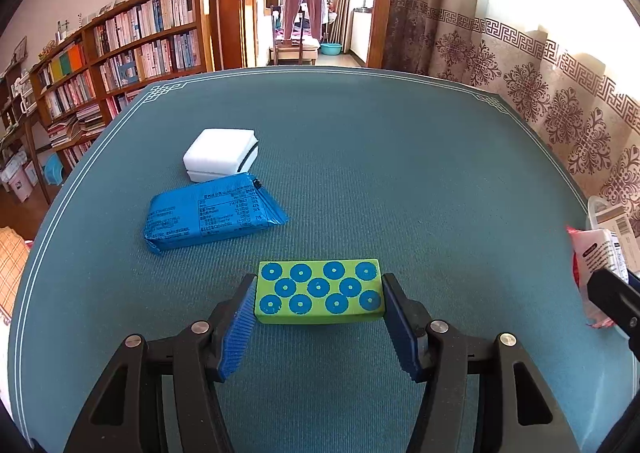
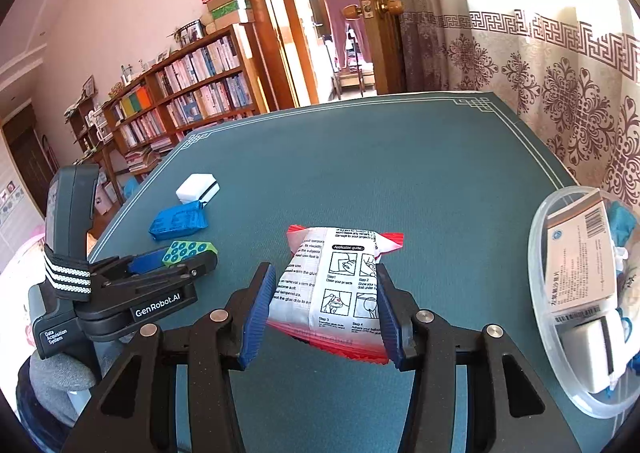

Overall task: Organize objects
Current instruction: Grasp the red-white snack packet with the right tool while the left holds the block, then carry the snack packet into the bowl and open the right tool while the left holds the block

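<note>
Both grippers loaded, carrying toward the clear plastic bowl [image 2: 538, 253]
Left gripper [image 1: 320, 293] clamps the green dotted block [image 1: 319, 290]; right gripper [image 2: 323, 293] grasps the white-and-red packet [image 2: 336, 277], which likely gets dropped in first.

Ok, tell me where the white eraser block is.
Left wrist view: the white eraser block lies on the green mat, left of centre, just behind the blue snack packet.

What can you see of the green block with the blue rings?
The green block is a lime-green rectangular brick, foam-like by its look, its top printed with eleven blue rings in three rows. It lies flat and level, clamped end to end between the left gripper's blue ribbed pads, just above the teal table mat. Nothing else touches it.
</note>
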The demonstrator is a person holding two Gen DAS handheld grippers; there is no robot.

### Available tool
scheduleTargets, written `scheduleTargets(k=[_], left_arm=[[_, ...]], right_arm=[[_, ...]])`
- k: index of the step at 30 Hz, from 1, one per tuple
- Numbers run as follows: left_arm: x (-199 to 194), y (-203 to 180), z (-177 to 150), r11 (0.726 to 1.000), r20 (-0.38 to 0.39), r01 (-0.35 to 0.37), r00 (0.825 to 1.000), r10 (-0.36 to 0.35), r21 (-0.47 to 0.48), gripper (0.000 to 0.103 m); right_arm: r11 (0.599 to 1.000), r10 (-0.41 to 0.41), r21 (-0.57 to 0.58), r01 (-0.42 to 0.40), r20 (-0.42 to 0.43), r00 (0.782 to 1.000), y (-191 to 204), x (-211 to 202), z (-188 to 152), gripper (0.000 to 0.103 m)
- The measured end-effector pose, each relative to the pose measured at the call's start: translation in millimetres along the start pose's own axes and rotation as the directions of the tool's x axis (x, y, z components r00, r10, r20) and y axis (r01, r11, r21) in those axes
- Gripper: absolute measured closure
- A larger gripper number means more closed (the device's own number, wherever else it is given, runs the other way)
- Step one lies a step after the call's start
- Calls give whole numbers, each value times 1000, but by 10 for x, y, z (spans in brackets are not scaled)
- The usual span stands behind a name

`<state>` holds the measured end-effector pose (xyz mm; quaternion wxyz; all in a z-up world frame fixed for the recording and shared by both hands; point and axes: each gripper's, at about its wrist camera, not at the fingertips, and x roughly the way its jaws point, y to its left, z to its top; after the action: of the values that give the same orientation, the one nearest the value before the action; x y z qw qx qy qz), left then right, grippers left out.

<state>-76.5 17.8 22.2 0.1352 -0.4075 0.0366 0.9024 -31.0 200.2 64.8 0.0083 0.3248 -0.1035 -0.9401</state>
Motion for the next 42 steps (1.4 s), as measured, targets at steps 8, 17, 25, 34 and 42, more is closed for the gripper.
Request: scheduleTargets(k=[8, 17, 25, 34, 42], left_arm=[[4, -97, -26, 1000, -2, 6, 1000, -6, 24, 40], [-42, -201, -70, 998, 4, 25, 1000, -25, 54, 40], [-56, -326, -136, 995, -1, 41, 999, -41, 93, 40], [-44, -377, -158, 993, -7, 44, 999, -44, 106, 40], [-44, -365, -164, 993, -10, 47, 999, -46, 108, 40]], right_arm=[[995, -78, 61, 75, 53, 996, -400, -301, 61, 53], [969, -213, 143, 200, 87, 973, -991, -605, 101, 53], [920, -359, 209, 331, 113, 927, -1543, -780, 240, 53], [871, -452, 245, 426, 61, 890, -1989, -595, 372, 53], [873, -469, 167, 459, 27, 883, -1964, -345, 423, 53]])
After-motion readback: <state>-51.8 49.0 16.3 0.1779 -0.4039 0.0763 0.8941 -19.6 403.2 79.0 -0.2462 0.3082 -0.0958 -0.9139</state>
